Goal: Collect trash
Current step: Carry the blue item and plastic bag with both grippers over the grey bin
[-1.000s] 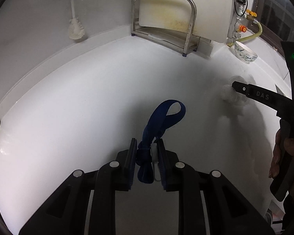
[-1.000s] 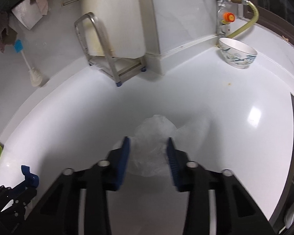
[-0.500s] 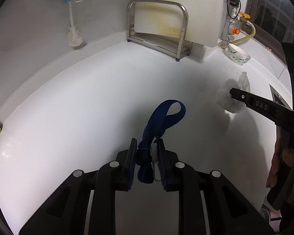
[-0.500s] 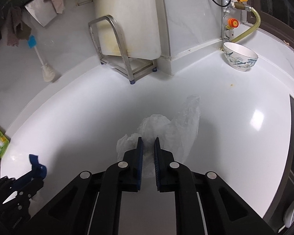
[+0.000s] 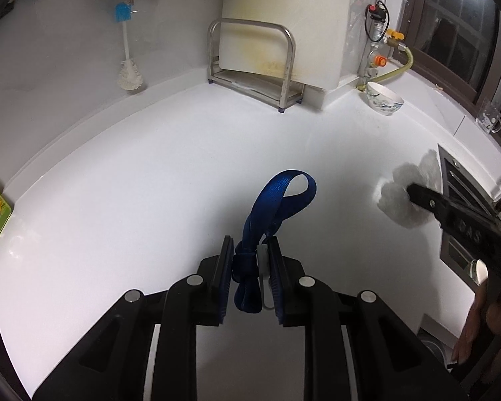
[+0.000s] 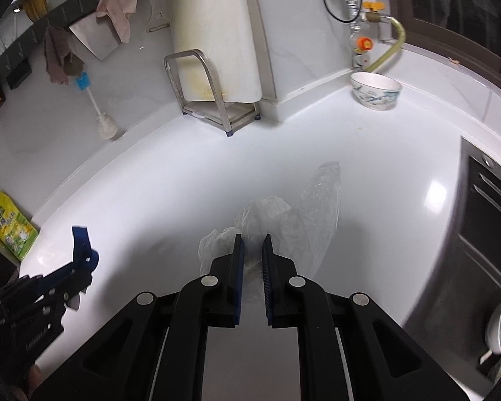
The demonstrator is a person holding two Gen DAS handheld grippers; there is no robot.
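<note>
My left gripper [image 5: 250,250] is shut on a blue fabric strap [image 5: 277,197] with a small white clip, its loop standing up above the white counter. It also shows at the lower left of the right wrist view [image 6: 83,250]. My right gripper [image 6: 253,245] is shut on a crumpled clear plastic bag [image 6: 304,214], held above the counter. The bag also shows at the right of the left wrist view [image 5: 400,193], in the right gripper's tip.
A steel rack [image 6: 213,100] with a white board stands at the back. A patterned bowl [image 6: 375,90] sits by the gas pipe. A dish brush [image 5: 128,67] leans on the wall. A green pouch [image 6: 11,230] is far left. A dark hob [image 6: 484,234] is on the right.
My right gripper closed on the plastic bag and lifted it off the counter. Both grippers rose and pulled back. The left still holds the strap.
</note>
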